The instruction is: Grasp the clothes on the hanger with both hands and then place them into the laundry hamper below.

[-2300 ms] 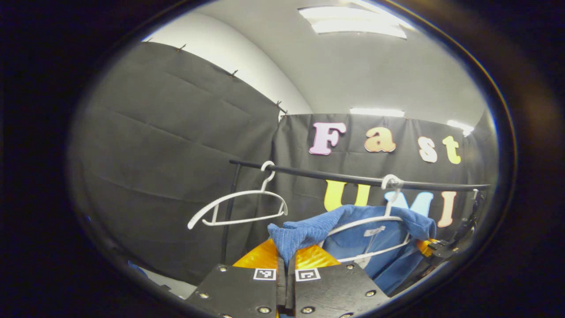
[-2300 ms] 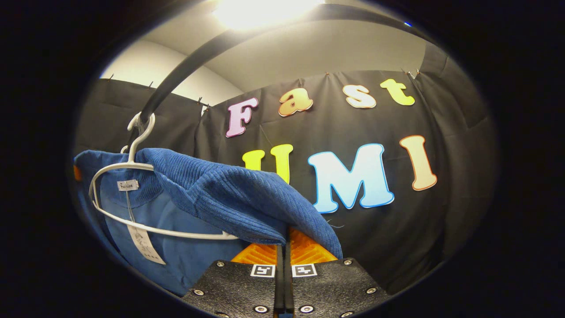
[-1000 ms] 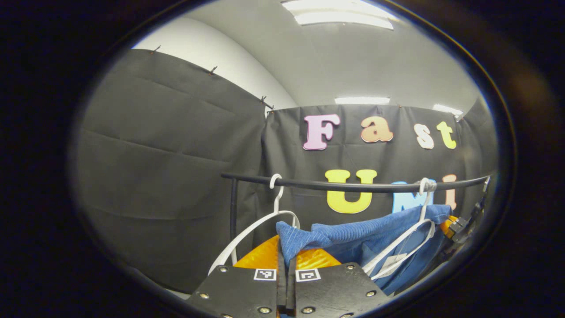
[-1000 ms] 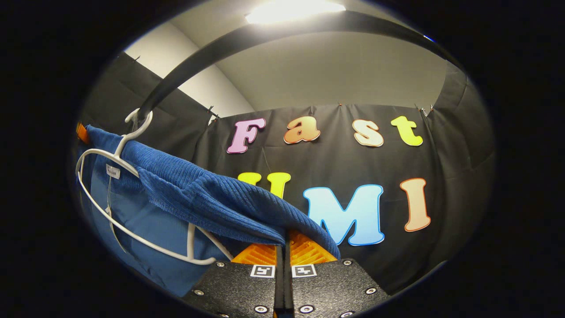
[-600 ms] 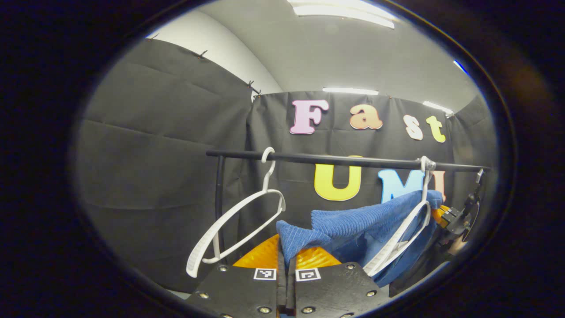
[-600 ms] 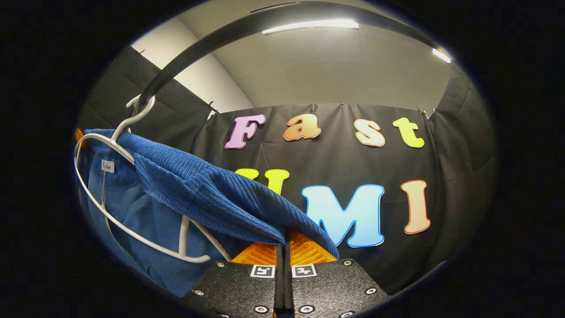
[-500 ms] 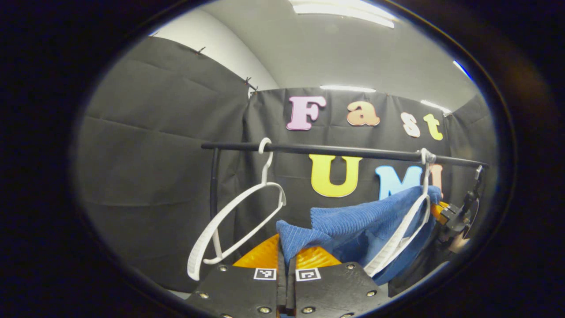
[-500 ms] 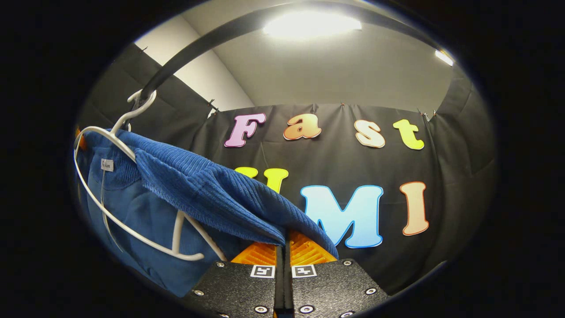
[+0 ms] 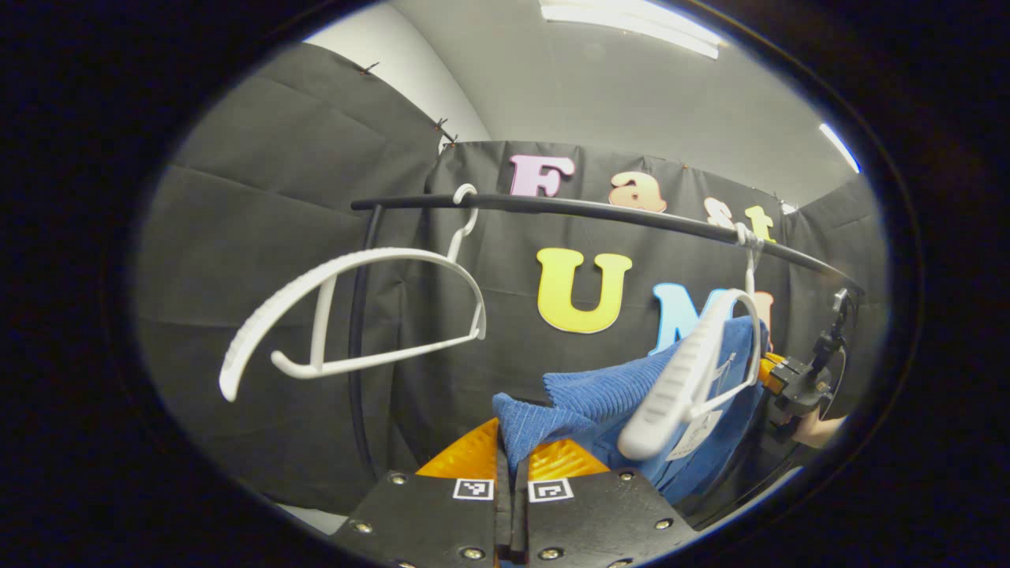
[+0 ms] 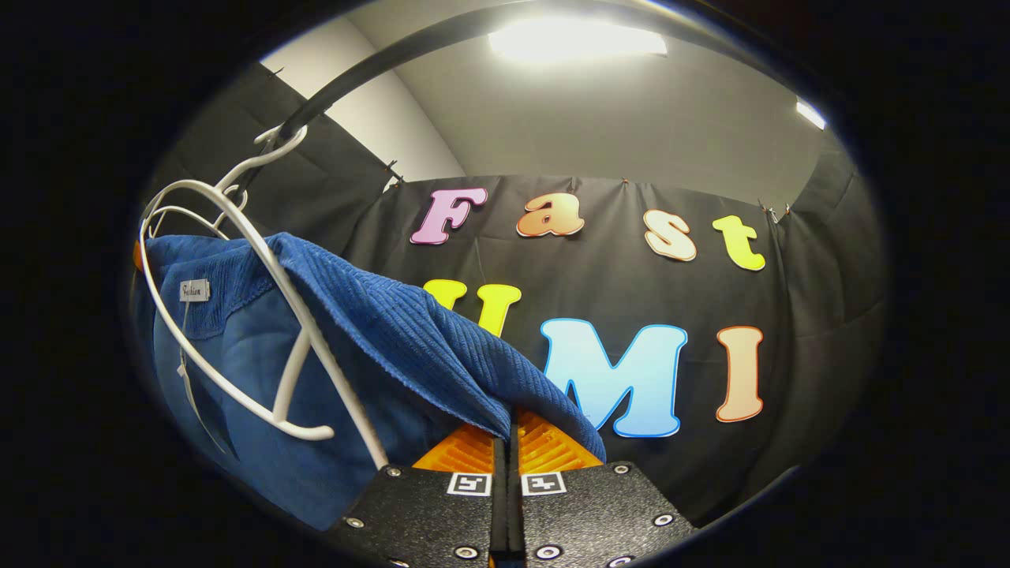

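Observation:
A blue ribbed garment [image 9: 607,390] hangs stretched between both grippers. My left gripper [image 9: 511,446] is shut on one corner of it. In the right gripper view the blue garment [image 10: 394,335] runs down from its collar into my right gripper [image 10: 509,442], which is shut on its edge. Its white hanger [image 9: 690,367] still hooks on the black rail [image 9: 600,210] but is tilted, with its near arm bare and outside the cloth. From the right gripper view, the white hanger [image 10: 252,268] stands above the collar and crosses in front of the cloth. The right gripper [image 9: 793,383] and the hand holding it show at the far right of the left gripper view.
An empty white hanger [image 9: 347,272] hangs at the rail's left end, beside the rack's black upright post [image 9: 359,339]. The rail [image 10: 371,67] arcs overhead in the right gripper view. Black cloth walls close in behind and to the left.
Both grippers have dropped below the rail with the garment. The cloth has slid down off the hanger's arms and the hanger has tipped. The empty hanger has swung toward me.

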